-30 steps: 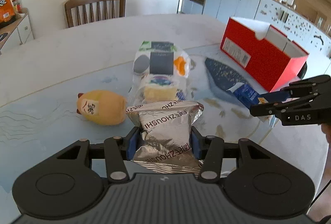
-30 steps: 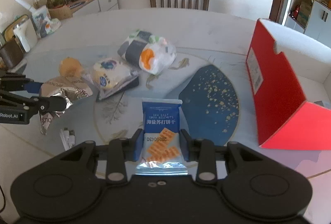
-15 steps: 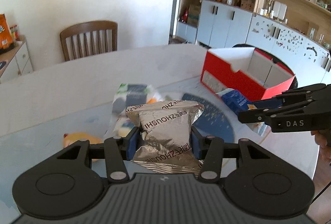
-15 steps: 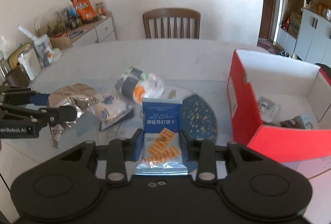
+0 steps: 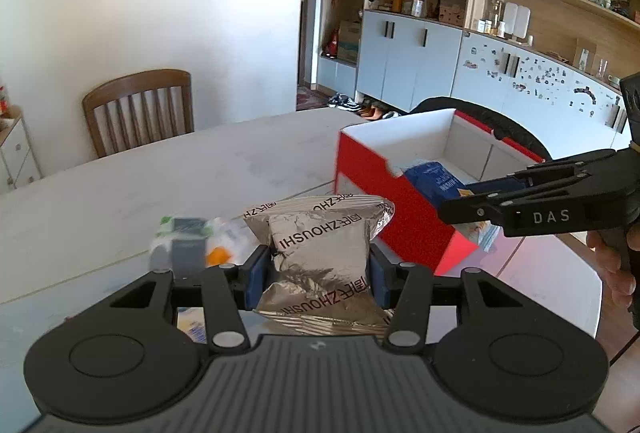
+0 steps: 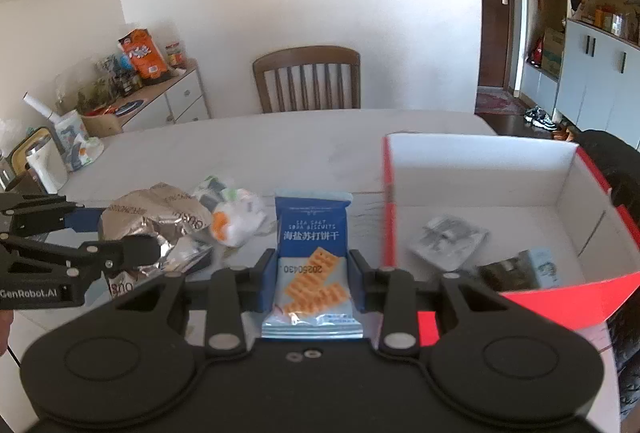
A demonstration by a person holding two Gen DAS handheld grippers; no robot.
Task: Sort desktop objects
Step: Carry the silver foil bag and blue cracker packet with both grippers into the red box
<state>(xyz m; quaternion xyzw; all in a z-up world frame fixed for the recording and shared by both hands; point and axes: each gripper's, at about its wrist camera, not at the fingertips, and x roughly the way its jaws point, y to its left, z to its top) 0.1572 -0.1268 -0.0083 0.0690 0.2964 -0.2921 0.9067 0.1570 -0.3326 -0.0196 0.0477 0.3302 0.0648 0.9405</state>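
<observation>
My left gripper is shut on a silver foil snack bag, held above the table. My right gripper is shut on a blue cracker packet with orange crackers printed on it. In the left wrist view the right gripper reaches in from the right beside the open red box, with the blue packet over the box's rim. From the right wrist camera the left gripper comes in at the left with the silver bag. The red box holds two small packets.
A clear bag with white, grey and orange contents lies on the marble table. A wooden chair stands at the far side. A sideboard with snacks and jars is at the left; cabinets line the right.
Both grippers have risen and swung right toward the red box with their packets. The yellow plush toy has dropped out of the left wrist view. The box's inside now shows.
</observation>
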